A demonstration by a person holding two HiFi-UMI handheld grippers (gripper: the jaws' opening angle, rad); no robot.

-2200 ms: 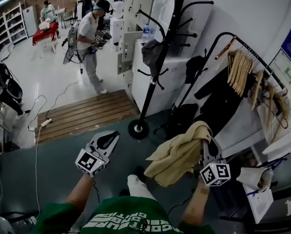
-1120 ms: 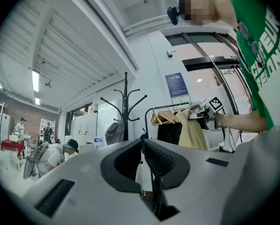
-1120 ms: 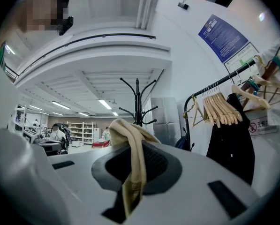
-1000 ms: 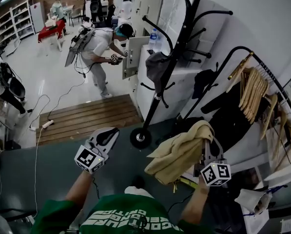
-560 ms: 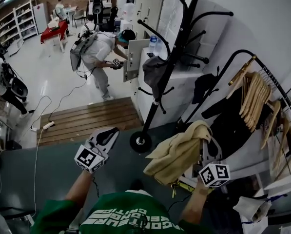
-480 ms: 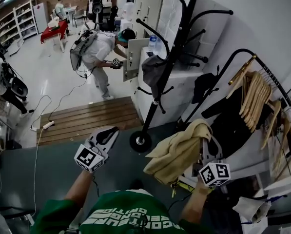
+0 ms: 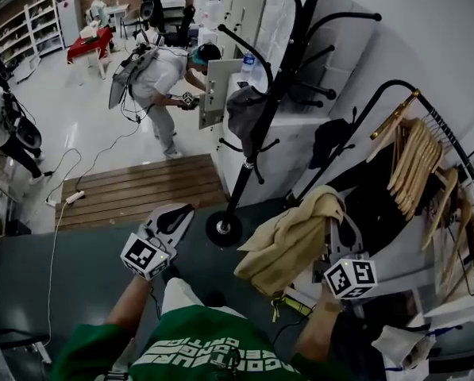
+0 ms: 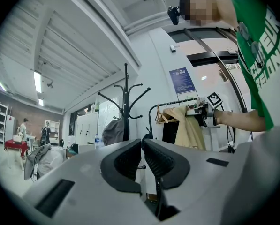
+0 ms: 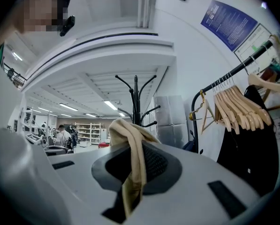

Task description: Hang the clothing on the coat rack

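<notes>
Our right gripper (image 7: 337, 240) is clenched on the tan garment (image 7: 288, 240); in the right gripper view a fold of the cloth (image 9: 130, 144) runs down between the jaws, which press on it; the rest of it drapes off the gripper and hangs in the air to the right of the coat rack (image 7: 260, 125), near its round base and apart from its pole. Our left gripper (image 7: 173, 217) is held to the left of the coat rack's base; its jaws are pressed together with nothing between them. A grey item (image 7: 244, 105) hangs on a lower hook of the coat rack; to the right of the coat rack a dark rail carries a row of wooden hangers (image 7: 415, 161); beyond the coat rack a person (image 7: 161, 78) bends toward a white cabinet door.
</notes>
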